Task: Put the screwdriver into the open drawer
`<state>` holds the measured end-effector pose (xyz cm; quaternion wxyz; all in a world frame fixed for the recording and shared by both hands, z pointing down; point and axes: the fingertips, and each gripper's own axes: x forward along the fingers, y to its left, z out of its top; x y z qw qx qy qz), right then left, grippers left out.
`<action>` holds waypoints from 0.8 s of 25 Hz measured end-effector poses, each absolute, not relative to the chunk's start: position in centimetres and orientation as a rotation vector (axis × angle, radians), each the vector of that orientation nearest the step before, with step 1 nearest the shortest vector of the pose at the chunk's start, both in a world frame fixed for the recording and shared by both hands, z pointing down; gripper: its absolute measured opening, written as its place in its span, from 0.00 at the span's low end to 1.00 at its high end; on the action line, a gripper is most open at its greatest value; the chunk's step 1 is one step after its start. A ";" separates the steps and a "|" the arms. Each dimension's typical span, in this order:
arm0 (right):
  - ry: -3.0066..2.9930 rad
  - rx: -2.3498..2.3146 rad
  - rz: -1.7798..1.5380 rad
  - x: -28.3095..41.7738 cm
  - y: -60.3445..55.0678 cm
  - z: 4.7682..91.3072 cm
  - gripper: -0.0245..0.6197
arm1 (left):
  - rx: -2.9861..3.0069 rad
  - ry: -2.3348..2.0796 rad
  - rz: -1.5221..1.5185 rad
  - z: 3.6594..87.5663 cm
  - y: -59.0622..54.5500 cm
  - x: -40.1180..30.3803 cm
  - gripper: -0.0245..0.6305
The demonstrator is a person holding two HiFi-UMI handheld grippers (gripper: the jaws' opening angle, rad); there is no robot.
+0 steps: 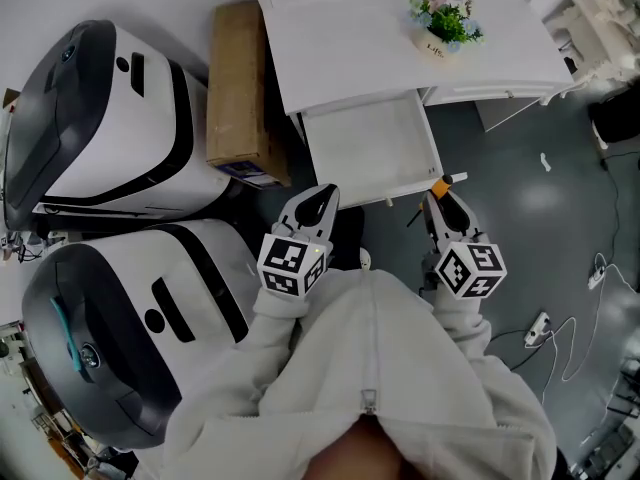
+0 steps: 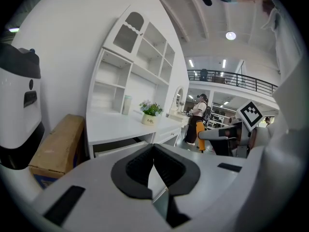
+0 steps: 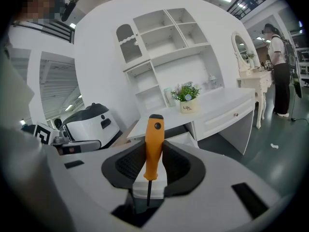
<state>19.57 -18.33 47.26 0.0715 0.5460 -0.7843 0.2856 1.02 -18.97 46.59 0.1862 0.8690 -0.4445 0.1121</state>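
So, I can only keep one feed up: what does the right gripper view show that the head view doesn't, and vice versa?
Only the right gripper view: the jaws pressed on the screwdriver's orange handle, the shelves over the desk, a person standing far right. Only the head view: the open drawer's inside, seen from above. Both: the white desk, the flower pot, and the screwdriver.

Left claw (image 1: 322, 198) closed, empty; right claw (image 1: 438, 200) clamps the screwdriver (image 3: 154, 144).
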 end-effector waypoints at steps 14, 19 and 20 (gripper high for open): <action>-2.296 1.613 0.834 21.1 -27.4 48.5 0.23 | 2.409 -1.203 0.335 48.3 -26.2 2.9 0.06; -2.246 1.579 0.792 21.2 -30.0 49.9 0.23 | 2.382 -1.204 0.352 49.2 -27.8 2.3 0.06; -2.235 1.571 0.779 21.3 -30.4 50.2 0.23 | 2.379 -1.205 0.354 49.4 -28.1 2.1 0.06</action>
